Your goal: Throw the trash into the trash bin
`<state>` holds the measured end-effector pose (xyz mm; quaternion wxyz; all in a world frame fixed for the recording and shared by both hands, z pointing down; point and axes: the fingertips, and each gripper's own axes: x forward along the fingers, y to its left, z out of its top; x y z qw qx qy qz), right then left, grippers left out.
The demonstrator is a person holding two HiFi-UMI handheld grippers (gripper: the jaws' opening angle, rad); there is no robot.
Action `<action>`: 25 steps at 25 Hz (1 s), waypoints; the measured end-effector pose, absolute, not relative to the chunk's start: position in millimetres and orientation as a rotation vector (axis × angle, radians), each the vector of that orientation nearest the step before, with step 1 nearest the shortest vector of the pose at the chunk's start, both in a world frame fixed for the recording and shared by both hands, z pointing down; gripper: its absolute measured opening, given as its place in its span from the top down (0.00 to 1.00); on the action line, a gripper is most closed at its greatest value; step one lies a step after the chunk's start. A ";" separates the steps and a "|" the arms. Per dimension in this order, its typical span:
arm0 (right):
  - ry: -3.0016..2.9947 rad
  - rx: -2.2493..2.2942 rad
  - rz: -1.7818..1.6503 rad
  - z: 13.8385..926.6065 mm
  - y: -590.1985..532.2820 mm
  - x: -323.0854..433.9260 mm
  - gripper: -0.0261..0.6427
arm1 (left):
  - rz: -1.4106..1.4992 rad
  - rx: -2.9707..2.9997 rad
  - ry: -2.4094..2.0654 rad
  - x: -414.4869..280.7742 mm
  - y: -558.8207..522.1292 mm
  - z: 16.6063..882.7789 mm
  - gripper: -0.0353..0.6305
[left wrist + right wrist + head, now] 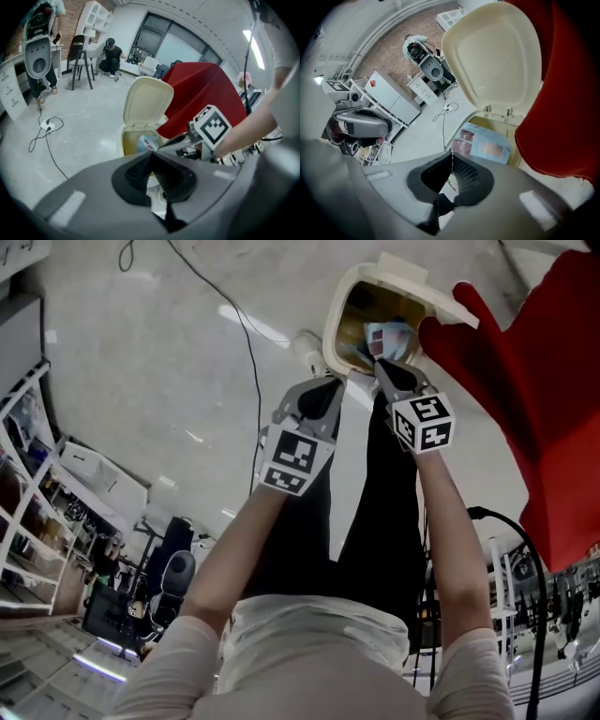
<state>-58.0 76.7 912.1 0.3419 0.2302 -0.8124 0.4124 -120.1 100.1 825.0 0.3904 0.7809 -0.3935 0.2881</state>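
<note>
A cream trash bin (330,329) stands on the floor with its lid (412,282) tipped open. A light blue package (386,336) with a red and white patch hangs in the bin's mouth. My right gripper (378,362) is shut and points down into the opening. In the right gripper view the package's (485,145) corner meets the closed tips of the right gripper (451,153). My left gripper (330,382) hovers beside it at the bin's near rim. Its jaws are shut with nothing seen between them in the left gripper view (151,153).
A red cloth (544,381) hangs close on the bin's right side, touching the lid's edge. A black cable (248,343) runs across the grey floor to a power strip (48,125). Shelves (37,484) stand at the left. A person (110,54) crouches far back beside a chair (79,58).
</note>
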 end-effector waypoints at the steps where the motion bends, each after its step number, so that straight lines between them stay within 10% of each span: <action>1: -2.099 0.601 1.072 920.0 76.3 -56.1 0.95 | 0.735 1.981 -0.994 -119.6 101.0 830.2 0.94; 7: -2.041 0.581 1.058 945.2 80.4 -51.7 0.78 | 0.744 1.955 -0.977 -119.3 104.8 848.4 0.94; 25: -2.140 0.594 0.974 786.0 76.5 -45.7 0.84 | 0.737 1.973 -1.024 -110.2 97.9 735.7 0.94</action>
